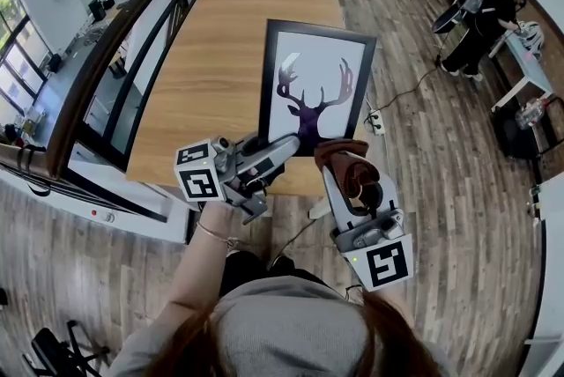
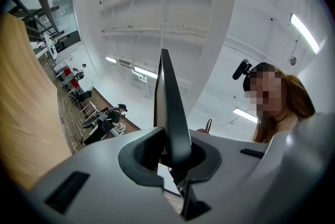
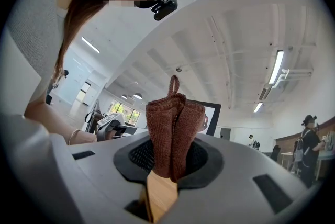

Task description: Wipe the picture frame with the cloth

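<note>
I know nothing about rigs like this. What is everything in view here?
picture frame: one, black, dark antlered deer on white, held up over the table's near end
cloth: one, brown knit, bunched by the frame's lower right corner
table: one, light wood, centre
power strip: one, white, on the floor right of the table
bystander: one, dressed in black, by desks at far right
railing: one, dark with a brown rail, along the left
left gripper: one, grey, shut on the frame's lower edge
right gripper: one, grey, shut on the cloth
left forearm: one, braceleted, behind the left gripper
</note>
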Motion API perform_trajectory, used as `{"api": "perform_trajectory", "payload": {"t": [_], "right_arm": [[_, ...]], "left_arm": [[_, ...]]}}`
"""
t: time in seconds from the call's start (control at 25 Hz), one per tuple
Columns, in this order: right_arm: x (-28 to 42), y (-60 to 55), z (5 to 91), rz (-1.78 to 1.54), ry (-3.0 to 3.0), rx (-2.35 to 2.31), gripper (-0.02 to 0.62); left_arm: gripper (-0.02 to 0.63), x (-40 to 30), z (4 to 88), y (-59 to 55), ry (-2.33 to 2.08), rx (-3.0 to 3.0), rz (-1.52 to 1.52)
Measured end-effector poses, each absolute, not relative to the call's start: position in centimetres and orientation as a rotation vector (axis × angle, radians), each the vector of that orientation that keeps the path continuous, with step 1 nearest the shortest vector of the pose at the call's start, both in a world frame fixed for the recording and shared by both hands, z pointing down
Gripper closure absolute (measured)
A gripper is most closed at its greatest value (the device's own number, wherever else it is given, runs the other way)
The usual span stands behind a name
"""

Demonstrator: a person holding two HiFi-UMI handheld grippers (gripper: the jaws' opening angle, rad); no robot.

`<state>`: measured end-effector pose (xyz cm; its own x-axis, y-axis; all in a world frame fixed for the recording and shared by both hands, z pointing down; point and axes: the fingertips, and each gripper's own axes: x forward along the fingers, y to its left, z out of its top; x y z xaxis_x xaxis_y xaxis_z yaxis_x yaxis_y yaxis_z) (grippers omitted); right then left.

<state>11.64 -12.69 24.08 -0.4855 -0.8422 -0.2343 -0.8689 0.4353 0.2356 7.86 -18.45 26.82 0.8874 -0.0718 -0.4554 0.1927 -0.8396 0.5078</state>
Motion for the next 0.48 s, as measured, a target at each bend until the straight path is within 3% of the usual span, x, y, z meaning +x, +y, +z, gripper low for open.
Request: {"api": "perform_trajectory", "payload": {"t": [0.48], "right_arm": [[10.7, -10.9, 27.5, 0.413, 2.697, -1.485, 0.499]], "left_arm": [[0.558, 4.8, 30.5, -18.1, 0.049, 2.351, -0.673]]}}
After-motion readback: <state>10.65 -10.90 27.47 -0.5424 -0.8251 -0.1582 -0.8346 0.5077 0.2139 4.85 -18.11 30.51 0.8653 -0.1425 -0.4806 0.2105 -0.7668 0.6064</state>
